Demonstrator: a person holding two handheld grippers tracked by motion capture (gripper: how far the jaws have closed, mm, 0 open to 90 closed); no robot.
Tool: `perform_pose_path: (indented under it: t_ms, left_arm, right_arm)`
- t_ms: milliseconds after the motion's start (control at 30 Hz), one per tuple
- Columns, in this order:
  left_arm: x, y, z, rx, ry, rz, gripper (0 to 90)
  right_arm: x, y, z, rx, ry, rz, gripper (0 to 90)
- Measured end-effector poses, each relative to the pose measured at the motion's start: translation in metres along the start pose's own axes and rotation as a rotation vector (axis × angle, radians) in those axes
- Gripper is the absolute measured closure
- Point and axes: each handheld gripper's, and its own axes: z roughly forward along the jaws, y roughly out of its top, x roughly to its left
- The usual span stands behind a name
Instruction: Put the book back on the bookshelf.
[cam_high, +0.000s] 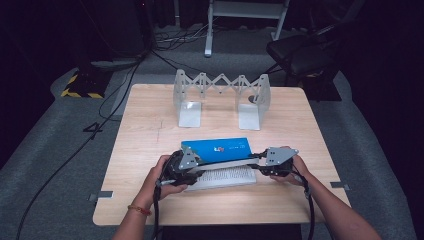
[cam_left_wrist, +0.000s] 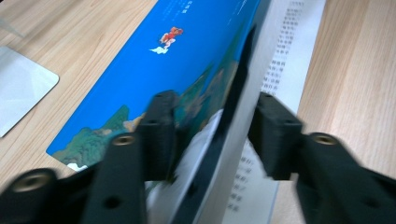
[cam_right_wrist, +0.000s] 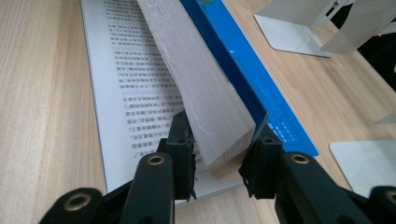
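Observation:
A book with a blue cover (cam_high: 215, 146) lies open on the wooden table (cam_high: 145, 135), its printed page (cam_high: 227, 176) flat toward the person. The thick block of pages (cam_right_wrist: 205, 88) stands raised with the blue cover (cam_right_wrist: 261, 93) behind it. My right gripper (cam_right_wrist: 224, 128) is shut on this block and cover at the book's right end (cam_high: 256, 161). At the book's left end, my left gripper (cam_left_wrist: 215, 109) straddles the raised half with its jaws parted. One jaw lies against the blue cover (cam_left_wrist: 154, 70), the other stands just off the page side. It sits under a hand (cam_high: 197, 167).
A metal expanding book rack (cam_high: 220, 92) stands at the back of the table, with its flat base plates (cam_right_wrist: 289, 28) near the book. A corner of one plate (cam_left_wrist: 18, 88) lies left of the cover. Cables and a chair sit on the floor beyond.

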Motion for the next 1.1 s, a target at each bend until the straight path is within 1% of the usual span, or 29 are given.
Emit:
perform_pose_path:
  t_ms: [67, 133, 167, 200, 267, 300, 333, 367, 433, 500, 533, 567, 633, 667, 700, 733, 767, 800, 833, 867, 900, 933, 967, 1000, 1067, 1100]
  left_arm:
    - [-0.007, 0.009, -0.002, -0.006, 0.022, 0.002, 39.7]
    - [-0.016, 0.017, -0.001, -0.009, 0.048, 0.013, 36.3]
    - [-0.021, 0.021, 0.002, 0.011, 0.062, 0.013, 35.7]
    - [-0.025, 0.023, 0.005, 0.025, 0.066, 0.020, 35.4]
    - [-0.031, 0.024, 0.011, 0.053, 0.083, 0.033, 31.2]
    - [-0.031, 0.024, 0.014, 0.065, 0.107, 0.024, 30.8]
    - [-0.031, 0.024, 0.016, 0.060, 0.103, 0.012, 31.0]
    - [-0.029, 0.022, 0.018, 0.060, 0.098, -0.006, 31.6]
    - [-0.028, 0.019, 0.022, 0.077, 0.109, -0.009, 36.6]
    - [-0.026, 0.014, 0.025, 0.096, 0.131, 0.006, 46.2]
    - [-0.025, 0.012, 0.025, 0.104, 0.134, 0.013, 52.6]
    - [-0.021, 0.009, 0.025, 0.103, 0.116, 0.026, 57.1]
    - [-0.017, 0.005, 0.024, 0.096, 0.103, 0.034, 59.0]
    - [-0.015, 0.003, 0.024, 0.091, 0.096, 0.041, 59.7]
    - [-0.012, 0.001, 0.023, 0.085, 0.080, 0.037, 60.4]
    - [-0.009, -0.001, 0.023, 0.070, 0.064, 0.031, 61.1]
    - [-0.008, -0.003, 0.023, 0.058, 0.054, 0.029, 62.0]
    - [-0.006, -0.003, 0.022, 0.058, 0.049, 0.028, 62.4]
    - [-0.005, -0.003, 0.022, 0.056, 0.044, 0.030, 62.5]
    - [-0.004, -0.004, 0.022, 0.048, 0.042, 0.022, 62.7]
    - [-0.003, -0.004, 0.021, 0.043, 0.037, 0.016, 62.8]
    - [-0.002, -0.005, 0.021, 0.037, 0.033, 0.010, 62.9]
    - [-0.002, -0.005, 0.021, 0.035, 0.030, 0.004, 63.0]
    - [-0.001, -0.004, 0.021, 0.037, 0.029, -0.003, 62.9]
    - [-0.001, -0.004, 0.021, 0.040, 0.031, -0.004, 62.8]
    - [-0.002, -0.003, 0.021, 0.039, 0.035, -0.007, 62.3]
  right_arm:
    - [0.003, 0.004, 0.000, 0.009, 0.000, -0.015, 68.9]
    - [0.006, 0.007, 0.001, 0.012, -0.001, -0.018, 69.4]
    - [0.007, 0.010, 0.001, 0.015, -0.005, -0.017, 69.7]
    - [0.009, 0.013, 0.001, 0.013, -0.011, -0.019, 69.9]
    - [0.011, 0.017, 0.001, 0.012, -0.013, -0.012, 70.3]
    - [0.013, 0.019, 0.001, 0.016, -0.012, -0.014, 70.5]
    - [0.015, 0.021, 0.001, 0.022, -0.010, -0.019, 70.9]
    - [0.016, 0.022, 0.002, 0.023, -0.008, -0.023, 71.2]
    - [0.019, 0.024, 0.002, 0.025, -0.005, -0.027, 71.5]
    - [0.021, 0.027, 0.002, 0.026, -0.008, -0.033, 71.6]
    - [0.022, 0.028, 0.003, 0.032, -0.010, -0.039, 71.6]
    - [0.022, 0.028, 0.004, 0.033, -0.004, -0.046, 71.7]
    - [0.021, 0.027, 0.007, 0.015, 0.015, -0.043, 71.6]
    - [0.020, 0.026, 0.009, 0.001, 0.025, -0.037, 70.9]
    - [0.019, 0.024, 0.010, -0.021, 0.040, -0.026, 69.4]
    - [0.016, 0.022, 0.011, -0.056, 0.061, -0.005, 66.8]
    - [0.012, 0.019, 0.012, -0.089, 0.083, 0.030, 63.6]
    - [0.008, 0.016, 0.014, -0.105, 0.104, 0.059, 62.4]
    - [0.005, 0.013, 0.015, -0.107, 0.112, 0.067, 61.6]
    - [0.003, 0.012, 0.016, -0.105, 0.117, 0.070, 60.8]
    - [0.001, 0.010, 0.018, -0.104, 0.115, 0.064, 60.8]
    - [-0.001, 0.010, 0.020, -0.101, 0.111, 0.054, 61.6]
    - [-0.002, 0.010, 0.021, -0.102, 0.112, 0.055, 64.5]
    - [-0.003, 0.010, 0.021, -0.115, 0.114, 0.073, 65.4]
    - [-0.004, 0.010, 0.021, -0.115, 0.115, 0.076, 66.4]
    - [-0.003, 0.011, 0.021, -0.108, 0.109, 0.063, 67.6]
